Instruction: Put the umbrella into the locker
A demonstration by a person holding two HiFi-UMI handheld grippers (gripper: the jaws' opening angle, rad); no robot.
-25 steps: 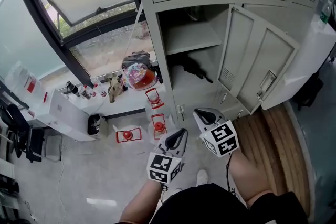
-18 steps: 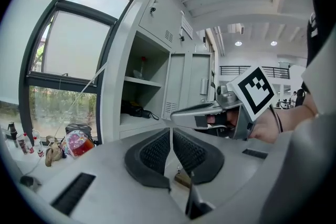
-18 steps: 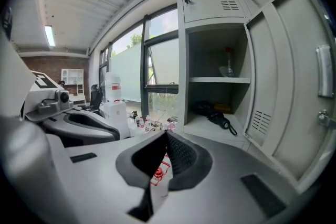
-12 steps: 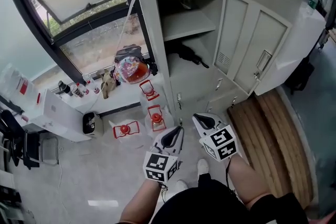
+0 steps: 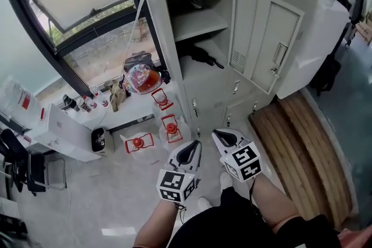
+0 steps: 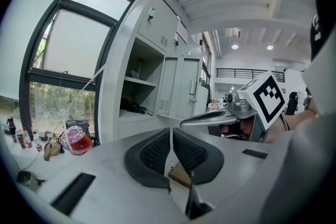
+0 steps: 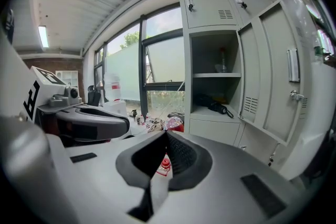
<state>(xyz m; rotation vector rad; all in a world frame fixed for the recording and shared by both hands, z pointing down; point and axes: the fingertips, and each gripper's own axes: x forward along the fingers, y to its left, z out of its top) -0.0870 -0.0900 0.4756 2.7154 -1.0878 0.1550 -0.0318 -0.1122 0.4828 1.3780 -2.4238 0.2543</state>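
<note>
Evidently the umbrella [image 5: 200, 56] lies inside the locker [image 5: 165, 49] already. It is a dark folded bundle on the floor of the open compartment, just beneath the locker's shelf [image 5: 197, 23], with its thin end pointing toward the open front. Lying flat and well back from the edge, it looks unlikely to slide out.

The locker's door [image 5: 258, 38] stands swung wide to the right of that compartment, leaving the opening fully clear. That suits a placement just made, and it also means the door probably needs closing yet.

The left tongs [image 5: 192, 151] and right tongs [image 5: 224, 137] hang side by side in front of the locker, low and well apart from it, both aimed roughly at its lower doors. Each pair is pressed pad against pad with nothing between them, as both gripper views show plainly. I read the closed, empty tongs held away from the locker as a sign that the carrying is over. Neither is near the door's handle, so any closing move has not begun.
</note>
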